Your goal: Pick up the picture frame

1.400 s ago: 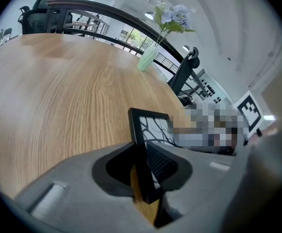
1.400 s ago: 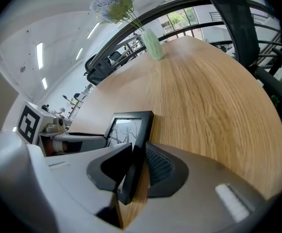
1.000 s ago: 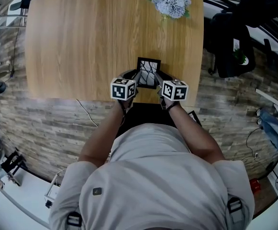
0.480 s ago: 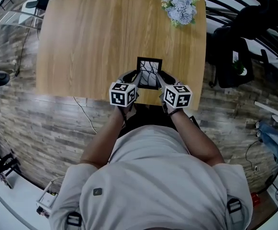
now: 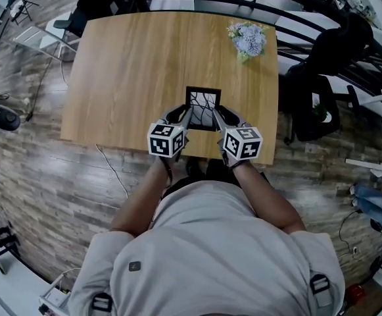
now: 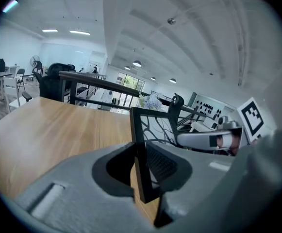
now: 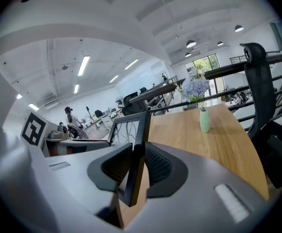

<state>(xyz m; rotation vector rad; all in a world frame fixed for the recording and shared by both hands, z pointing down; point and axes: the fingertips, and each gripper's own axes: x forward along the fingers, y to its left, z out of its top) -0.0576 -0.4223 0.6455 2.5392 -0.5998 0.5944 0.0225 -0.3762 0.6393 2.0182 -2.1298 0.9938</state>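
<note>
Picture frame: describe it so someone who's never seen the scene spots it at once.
Start at the near edge of the wooden table, in front of the person. The picture frame is held there by its sides between the left gripper and the right gripper. It's small, square, black-rimmed, with a dark branch drawing, unlike the pale flowers in the far right corner.

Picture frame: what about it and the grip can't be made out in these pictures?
- Head view: the picture frame has its lower edge covered by the left gripper and right gripper, so its gap above the table cannot be judged.
- Head view: what the frame shows is too small; only dark branching lines.
- Gripper views: the frame is seen at a steep slant, its lower face behind the jaws.
</note>
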